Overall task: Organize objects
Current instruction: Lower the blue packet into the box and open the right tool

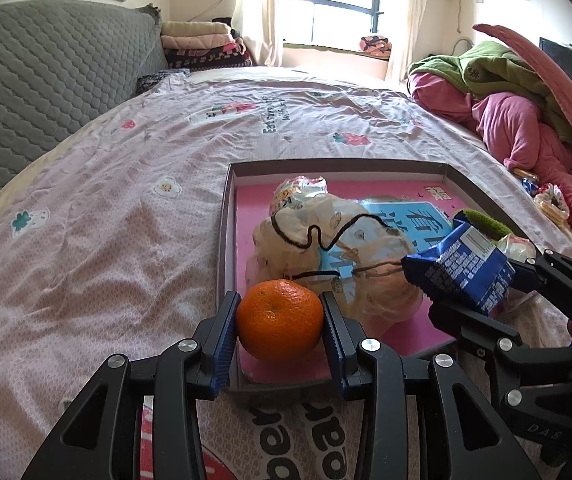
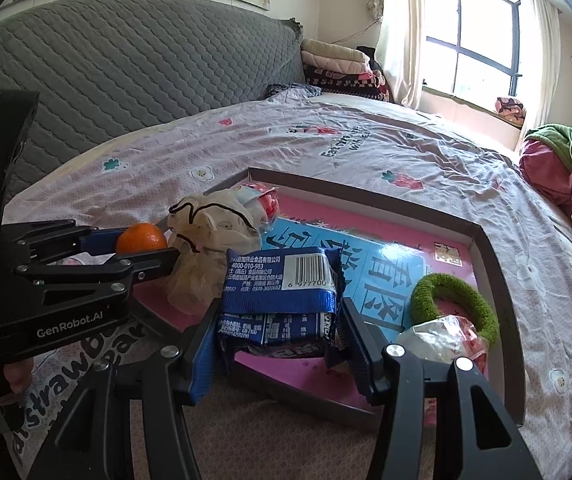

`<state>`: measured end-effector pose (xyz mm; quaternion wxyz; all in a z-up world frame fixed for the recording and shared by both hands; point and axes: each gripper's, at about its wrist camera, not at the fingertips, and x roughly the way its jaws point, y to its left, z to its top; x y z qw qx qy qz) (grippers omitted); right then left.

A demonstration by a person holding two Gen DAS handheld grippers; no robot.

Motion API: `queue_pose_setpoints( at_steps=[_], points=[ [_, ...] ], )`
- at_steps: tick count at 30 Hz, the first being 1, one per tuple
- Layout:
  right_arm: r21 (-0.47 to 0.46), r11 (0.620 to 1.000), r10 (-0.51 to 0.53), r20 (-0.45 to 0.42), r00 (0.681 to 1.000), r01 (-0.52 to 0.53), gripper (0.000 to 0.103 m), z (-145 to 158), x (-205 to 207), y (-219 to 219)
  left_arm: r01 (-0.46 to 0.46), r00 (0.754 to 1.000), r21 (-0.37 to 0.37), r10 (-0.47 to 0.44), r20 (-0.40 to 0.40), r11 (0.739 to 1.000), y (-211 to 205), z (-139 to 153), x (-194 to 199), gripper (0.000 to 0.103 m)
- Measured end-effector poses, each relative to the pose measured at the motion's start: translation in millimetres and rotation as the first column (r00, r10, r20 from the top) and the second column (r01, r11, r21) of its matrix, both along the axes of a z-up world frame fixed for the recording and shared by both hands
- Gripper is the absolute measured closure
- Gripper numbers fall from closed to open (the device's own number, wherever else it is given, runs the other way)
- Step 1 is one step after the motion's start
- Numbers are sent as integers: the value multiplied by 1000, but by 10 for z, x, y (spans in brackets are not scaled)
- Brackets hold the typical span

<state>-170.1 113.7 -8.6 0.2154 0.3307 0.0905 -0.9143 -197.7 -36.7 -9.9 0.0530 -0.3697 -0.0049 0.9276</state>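
Observation:
My left gripper (image 1: pixel 280 322) is shut on an orange tangerine (image 1: pixel 279 319), held over the near left corner of a shallow grey-rimmed box lid (image 1: pixel 223 216) with a pink and blue printed floor. The tangerine (image 2: pixel 141 238) and the left gripper (image 2: pixel 145 245) also show at the left of the right wrist view. My right gripper (image 2: pixel 275 312) is shut on a blue snack packet (image 2: pixel 281 292), held over the lid's near edge (image 2: pixel 314 394); the packet (image 1: pixel 460 268) shows in the left wrist view too. A cream drawstring bag (image 1: pixel 326 248) lies in the lid.
A green fuzzy ring (image 2: pixel 456 306) and a clear wrapped snack (image 2: pixel 442 338) lie in the lid's right part. The lid rests on a pink printed bedsheet (image 1: pixel 105 220). Pink and green bedding (image 1: pixel 518 112) is piled at the right, a grey quilted headboard (image 1: pixel 45 80) at the left.

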Motion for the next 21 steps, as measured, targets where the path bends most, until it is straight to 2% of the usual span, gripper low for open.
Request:
queue_pose_setpoints(
  at_steps=[12,21],
  points=[
    [-11,999,-31,-7,1000,31,47,-24,-66,27,6,1000,-3,-6,12,1000,95,-70,-9,63],
    [20,999,-28,-7,1000,28,47,-33,-53,-17,-2,1000,-5,2,10,1000,91,-77,-4,62]
  ],
)
